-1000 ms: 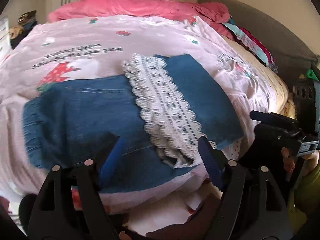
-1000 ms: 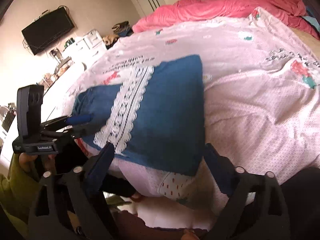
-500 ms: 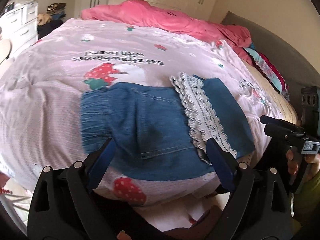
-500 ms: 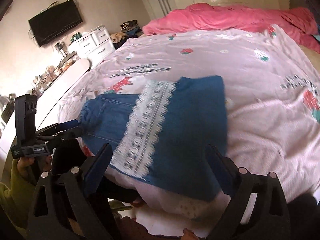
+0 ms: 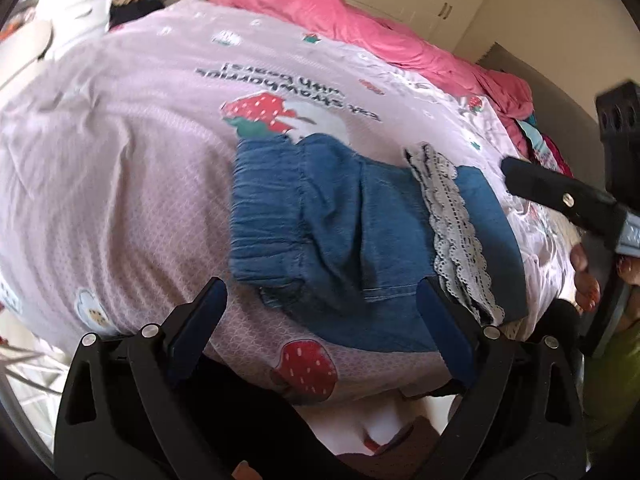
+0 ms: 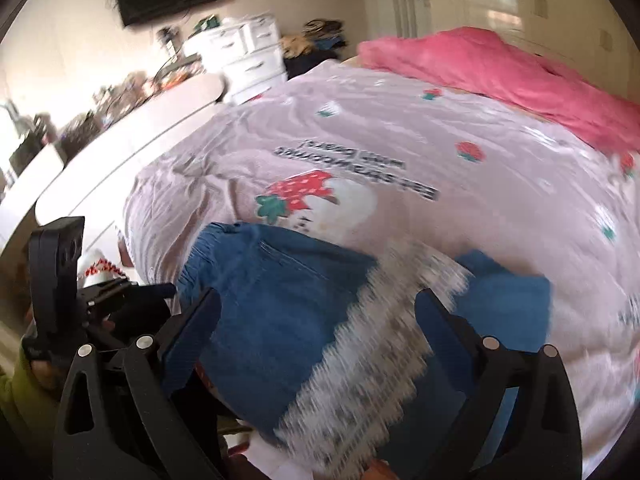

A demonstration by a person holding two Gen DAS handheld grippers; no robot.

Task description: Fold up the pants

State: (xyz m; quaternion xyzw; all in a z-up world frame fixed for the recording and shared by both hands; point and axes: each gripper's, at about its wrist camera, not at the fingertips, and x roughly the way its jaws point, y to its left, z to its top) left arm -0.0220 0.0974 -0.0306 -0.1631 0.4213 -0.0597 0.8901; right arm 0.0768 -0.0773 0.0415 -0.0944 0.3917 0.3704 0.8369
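Both tools, left (image 5: 318,322) and right (image 6: 318,326), gape empty, the right's jaws opening. Pants (image 5: 360,236) lie folded near the bed (image 5: 120,168) edge; a careless grab at the lace (image 5: 456,228) could undo the fold or drag them off.

L gripper (image 5: 320,312) low centre of frame, jaws spread, empty. R gripper (image 6: 318,320) same, jaws opening wider, nothing pinched.
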